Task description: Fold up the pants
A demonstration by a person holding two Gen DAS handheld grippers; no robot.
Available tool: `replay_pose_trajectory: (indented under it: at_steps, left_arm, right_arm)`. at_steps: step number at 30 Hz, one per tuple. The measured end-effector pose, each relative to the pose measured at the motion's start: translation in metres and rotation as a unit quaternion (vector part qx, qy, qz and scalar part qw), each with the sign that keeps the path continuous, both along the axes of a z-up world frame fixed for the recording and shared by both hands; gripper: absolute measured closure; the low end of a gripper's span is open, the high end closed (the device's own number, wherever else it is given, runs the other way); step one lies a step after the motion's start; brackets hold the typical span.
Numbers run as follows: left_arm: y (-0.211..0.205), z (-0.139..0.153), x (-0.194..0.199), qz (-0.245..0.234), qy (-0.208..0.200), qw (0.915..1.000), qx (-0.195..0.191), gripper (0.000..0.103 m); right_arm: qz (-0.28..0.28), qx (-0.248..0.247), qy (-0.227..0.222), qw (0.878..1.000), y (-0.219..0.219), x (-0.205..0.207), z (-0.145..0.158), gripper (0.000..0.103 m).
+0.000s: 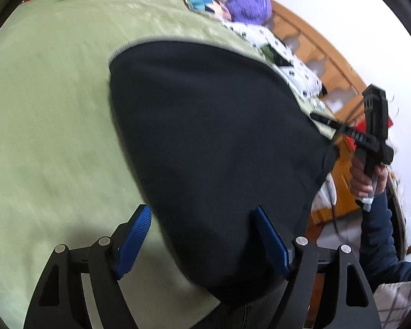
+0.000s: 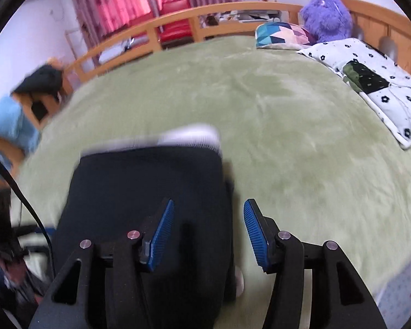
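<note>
I'm holding my left gripper point(image 1: 202, 235) released, jaws spread over the near end of the dark pants point(image 1: 205, 142), which are lying flat on the green blanket point(image 1: 49, 109). My right gripper point(image 2: 208, 233) is hovering unclenched, gripping nothing, over the pants' right edge; the purple plush toy point(image 2: 326, 16) is sitting far right.

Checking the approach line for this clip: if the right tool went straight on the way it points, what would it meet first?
Most likely the dark pants near their right edge on the green blanket. The right tool is open and holds nothing, its fingers straddling that edge. Depth is unclear in the blurred fisheye view.
</note>
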State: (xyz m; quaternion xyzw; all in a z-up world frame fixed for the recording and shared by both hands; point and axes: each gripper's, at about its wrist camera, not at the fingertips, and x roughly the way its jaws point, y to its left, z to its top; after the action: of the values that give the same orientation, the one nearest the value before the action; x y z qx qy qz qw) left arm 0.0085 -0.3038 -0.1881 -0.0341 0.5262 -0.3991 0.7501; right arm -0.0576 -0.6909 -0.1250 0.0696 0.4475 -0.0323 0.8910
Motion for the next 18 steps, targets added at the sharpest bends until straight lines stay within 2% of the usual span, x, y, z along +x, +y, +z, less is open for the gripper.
replay_pose_trajectory:
  at_steps: [2,4,6,8,10,13,15,18]
  left_arm:
    - [-0.004,-0.013,-0.007,-0.004,0.018,0.9998,0.012,0.023]
    - [-0.012,-0.019,-0.013,-0.022,0.025,0.9991,0.028,0.023]
    - [-0.017,-0.008,-0.017,-0.031,0.003,0.9986,0.041,0.024]
    - [-0.015,0.011,-0.016,-0.038,-0.019,0.9986,0.033,0.026]
    - [-0.009,0.023,-0.01,-0.022,-0.027,0.9993,0.01,0.026]
    - [-0.005,0.022,0.008,0.012,-0.018,0.9998,0.002,0.026]
    - [-0.003,0.017,0.019,0.033,-0.014,0.9994,0.003,0.026]
    - [-0.004,0.006,0.034,0.052,0.006,0.9985,-0.013,0.026]
  right_arm:
    - [-0.008,0.0,0.025,1.0,0.005,-0.016,-0.028,0.052]
    - [-0.039,0.035,0.02,0.998,-0.003,-0.028,-0.042,0.052]
    - [-0.059,0.051,0.023,0.997,-0.008,-0.033,-0.035,0.052]
    - [-0.068,0.022,0.01,0.997,-0.007,-0.044,-0.015,0.052]
    - [-0.07,0.016,-0.03,0.997,-0.008,-0.055,0.005,0.052]
    - [-0.059,0.046,-0.04,0.996,-0.017,-0.044,0.016,0.044]
    - [-0.051,0.052,-0.032,0.997,-0.021,-0.03,0.013,0.04]
    - [-0.034,0.044,0.011,0.998,-0.02,-0.004,-0.016,0.039]
